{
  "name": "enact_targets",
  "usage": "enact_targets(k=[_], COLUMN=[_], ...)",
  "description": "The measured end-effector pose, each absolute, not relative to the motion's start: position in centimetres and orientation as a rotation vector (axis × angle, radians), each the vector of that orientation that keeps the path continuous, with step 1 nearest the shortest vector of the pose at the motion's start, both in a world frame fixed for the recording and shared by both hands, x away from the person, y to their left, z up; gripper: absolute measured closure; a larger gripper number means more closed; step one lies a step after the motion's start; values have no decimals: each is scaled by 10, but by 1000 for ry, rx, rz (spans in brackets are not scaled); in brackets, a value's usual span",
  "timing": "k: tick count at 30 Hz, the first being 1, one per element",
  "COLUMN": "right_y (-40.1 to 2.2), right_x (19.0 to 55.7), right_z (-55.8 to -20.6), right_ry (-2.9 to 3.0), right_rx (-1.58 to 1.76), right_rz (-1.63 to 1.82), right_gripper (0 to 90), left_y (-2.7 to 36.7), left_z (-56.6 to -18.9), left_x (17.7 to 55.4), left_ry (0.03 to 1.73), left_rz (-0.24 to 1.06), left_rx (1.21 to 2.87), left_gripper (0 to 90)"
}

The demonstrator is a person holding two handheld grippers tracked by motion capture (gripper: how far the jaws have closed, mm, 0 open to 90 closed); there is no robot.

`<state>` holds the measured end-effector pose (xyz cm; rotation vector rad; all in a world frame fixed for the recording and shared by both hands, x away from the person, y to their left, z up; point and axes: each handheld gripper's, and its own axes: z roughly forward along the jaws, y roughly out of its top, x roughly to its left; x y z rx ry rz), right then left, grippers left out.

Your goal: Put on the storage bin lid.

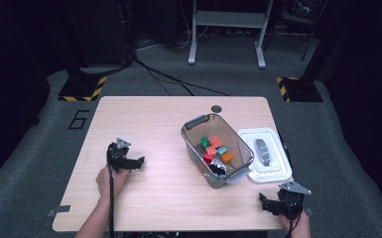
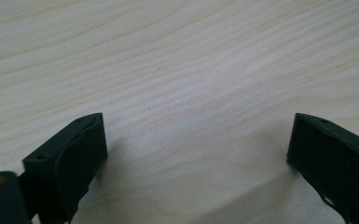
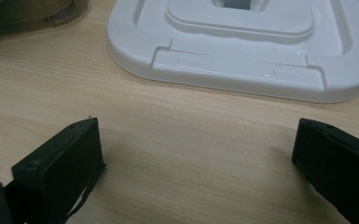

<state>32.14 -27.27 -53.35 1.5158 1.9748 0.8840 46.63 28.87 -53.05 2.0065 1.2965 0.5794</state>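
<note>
A clear plastic bin with grey handles stands right of the table's middle and holds several coloured blocks. Its white lid lies flat beside it on the right, also seen ahead in the right gripper view as the lid. My left gripper rests on the left part of the table, held by a hand, its jaws apart over bare wood. My right gripper sits at the front right corner, open, with bare wood between its jaws just short of the lid.
The light wooden table has a round cable hole near its far edge. Beyond it are a grey floor, cables, a white frame's legs and striped stand bases.
</note>
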Motion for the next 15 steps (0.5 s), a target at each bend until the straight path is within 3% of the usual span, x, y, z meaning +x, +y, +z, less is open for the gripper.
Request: enact_targets(k=[15], right_y=[-278], right_x=[325], right_z=[-530], right_ry=[1914], right_rx=[1541], right_rz=[789], right_gripper=[0], left_y=[280], left_z=[-529], left_x=[468], left_ry=[1144], left_rz=[627], left_rx=[2089], left_gripper=[68])
